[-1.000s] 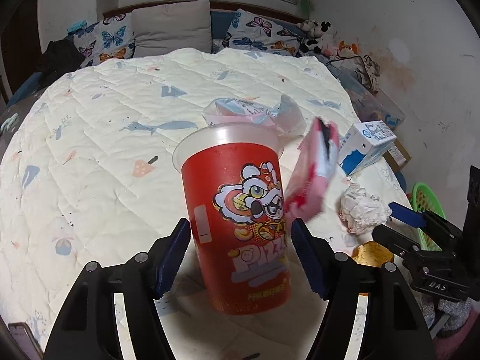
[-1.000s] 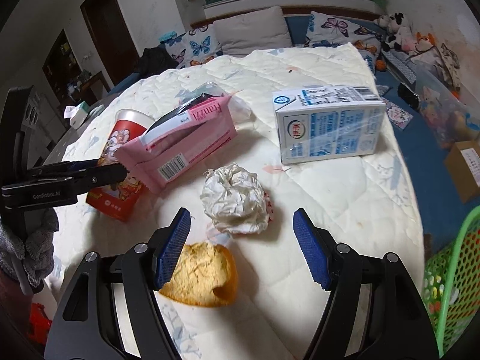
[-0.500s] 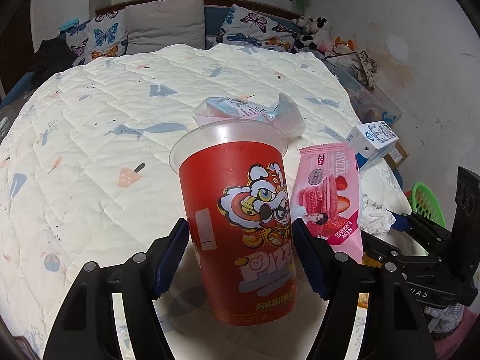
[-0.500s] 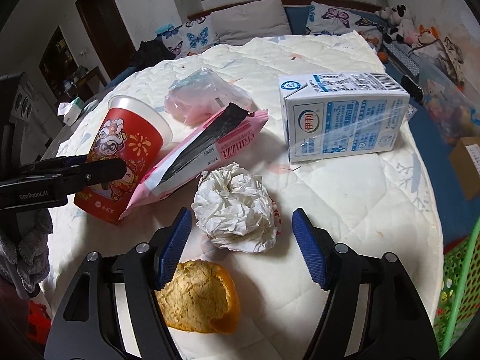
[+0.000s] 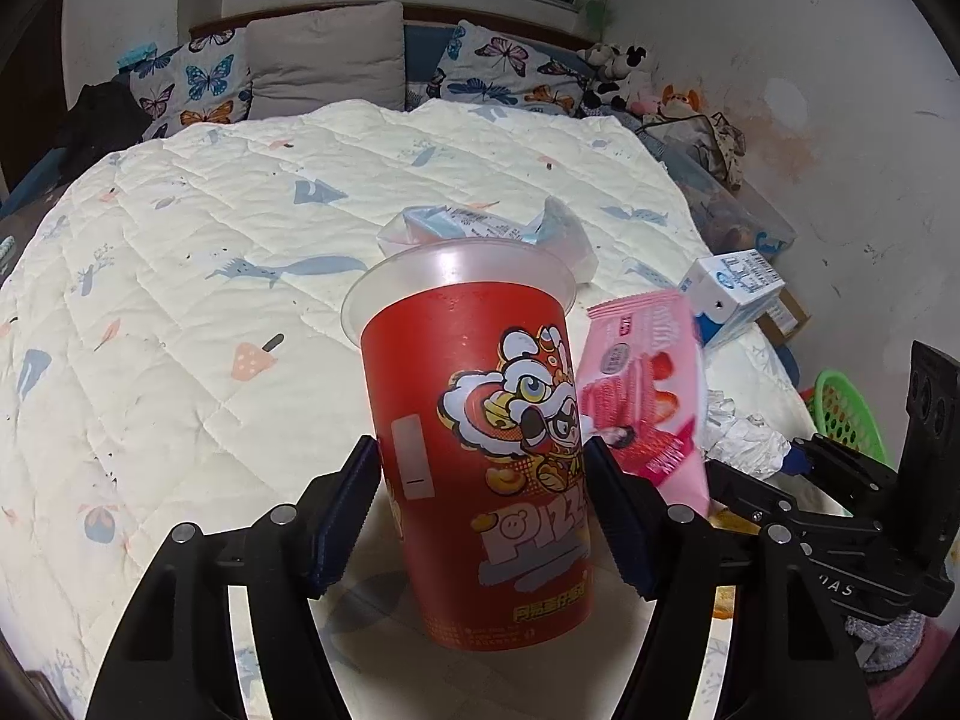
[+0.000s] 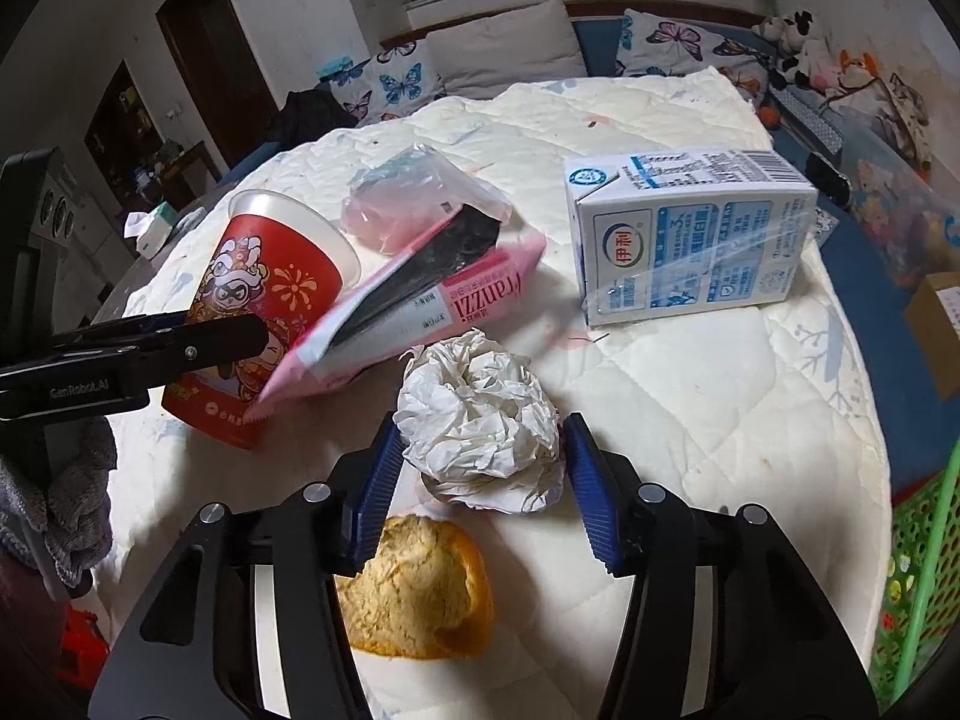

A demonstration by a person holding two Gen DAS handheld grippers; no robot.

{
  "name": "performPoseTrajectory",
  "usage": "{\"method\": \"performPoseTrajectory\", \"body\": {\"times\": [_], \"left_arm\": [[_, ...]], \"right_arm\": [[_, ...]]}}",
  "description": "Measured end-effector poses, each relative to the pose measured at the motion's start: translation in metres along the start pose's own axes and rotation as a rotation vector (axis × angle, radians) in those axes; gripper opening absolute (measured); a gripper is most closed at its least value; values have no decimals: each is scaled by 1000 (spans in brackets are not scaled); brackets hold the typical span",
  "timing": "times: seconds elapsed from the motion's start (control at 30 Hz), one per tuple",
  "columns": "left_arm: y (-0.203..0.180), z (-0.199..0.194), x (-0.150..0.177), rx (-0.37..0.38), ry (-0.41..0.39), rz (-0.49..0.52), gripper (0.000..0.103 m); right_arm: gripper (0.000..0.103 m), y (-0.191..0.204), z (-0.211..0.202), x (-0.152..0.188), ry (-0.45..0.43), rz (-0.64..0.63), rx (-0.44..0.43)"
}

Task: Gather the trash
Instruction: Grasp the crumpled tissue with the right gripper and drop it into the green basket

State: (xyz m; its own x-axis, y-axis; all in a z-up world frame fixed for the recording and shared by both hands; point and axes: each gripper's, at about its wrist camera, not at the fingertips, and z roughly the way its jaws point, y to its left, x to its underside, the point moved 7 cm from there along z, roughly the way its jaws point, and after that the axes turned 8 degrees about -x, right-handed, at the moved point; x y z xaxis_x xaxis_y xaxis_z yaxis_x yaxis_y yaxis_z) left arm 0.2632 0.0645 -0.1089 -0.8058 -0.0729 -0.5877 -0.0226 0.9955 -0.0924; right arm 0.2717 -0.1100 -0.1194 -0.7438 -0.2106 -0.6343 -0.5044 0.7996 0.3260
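On the quilted bed (image 6: 690,396) your left gripper (image 5: 480,474) clamps the red cup (image 5: 480,450), the pink wrapper (image 6: 432,312) leaning on it. Your right gripper (image 6: 480,462) has just been closing and now pinches the crumpled paper ball (image 6: 480,426), orange peel (image 6: 420,594) just below.

A red cartoon-printed cup (image 5: 480,450) is held upright on the quilt, with a pink snack wrapper (image 6: 420,306) leaned against it. A crumpled white paper ball (image 6: 480,426) is seen just beside an orange peel (image 6: 420,594), a milk carton (image 6: 690,234) lying beyond.
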Motion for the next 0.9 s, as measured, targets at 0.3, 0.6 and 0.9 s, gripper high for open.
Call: {"method": "performPoseTrajectory", "body": {"times": [0.3,0.6,0.9], "left_arm": [[-11,-41,0,22,-76,11,66],[-55,-74,-7,91,-131,87,66],[-131,-70,-6,195,-115,179,66]], "right_arm": [[54,4,-35,4,-64,5,-4],[54,-9,-73,15,-114,32,36],[54,-58,-123,40,-150,103,149]]}}
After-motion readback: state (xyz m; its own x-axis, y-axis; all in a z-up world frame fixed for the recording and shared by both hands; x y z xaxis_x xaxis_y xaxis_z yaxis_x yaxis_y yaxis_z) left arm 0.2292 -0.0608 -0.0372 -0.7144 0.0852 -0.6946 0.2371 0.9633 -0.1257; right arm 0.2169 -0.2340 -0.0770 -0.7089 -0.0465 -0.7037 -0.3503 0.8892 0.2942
